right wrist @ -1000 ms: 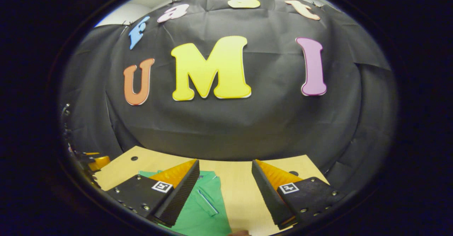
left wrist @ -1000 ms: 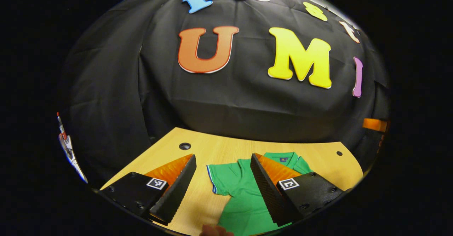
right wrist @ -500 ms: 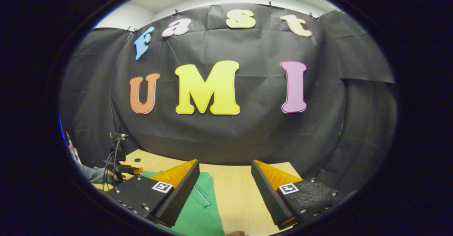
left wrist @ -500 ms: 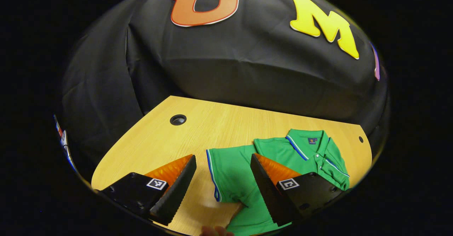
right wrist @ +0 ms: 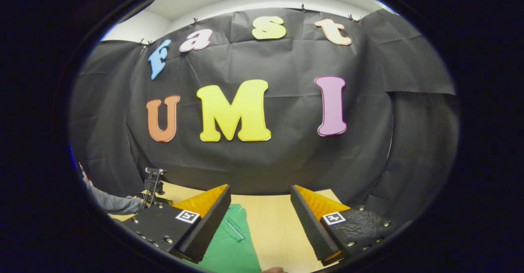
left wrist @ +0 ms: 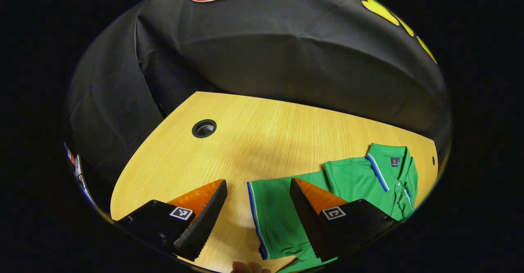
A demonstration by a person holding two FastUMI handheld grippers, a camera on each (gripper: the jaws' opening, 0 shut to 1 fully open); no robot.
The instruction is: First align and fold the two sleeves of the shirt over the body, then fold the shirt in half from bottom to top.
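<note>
The green short-sleeved polo shirt with blue-and-white trim lay flat at the lower right of the left gripper view, on the pale wooden tabletop. The left gripper hung spread over its sleeve cuff, gripping nothing. The right gripper was likewise spread and empty. The sleeve fold seemed not yet begun; next, probably, a pinch on that cuff.

Ahead of the left claw we see a soft knit cloth shirt, matt, on a smooth light wood-grain surface. Beyond hangs matt, creased black cloth; our fingers' inner faces look ridged.
</note>
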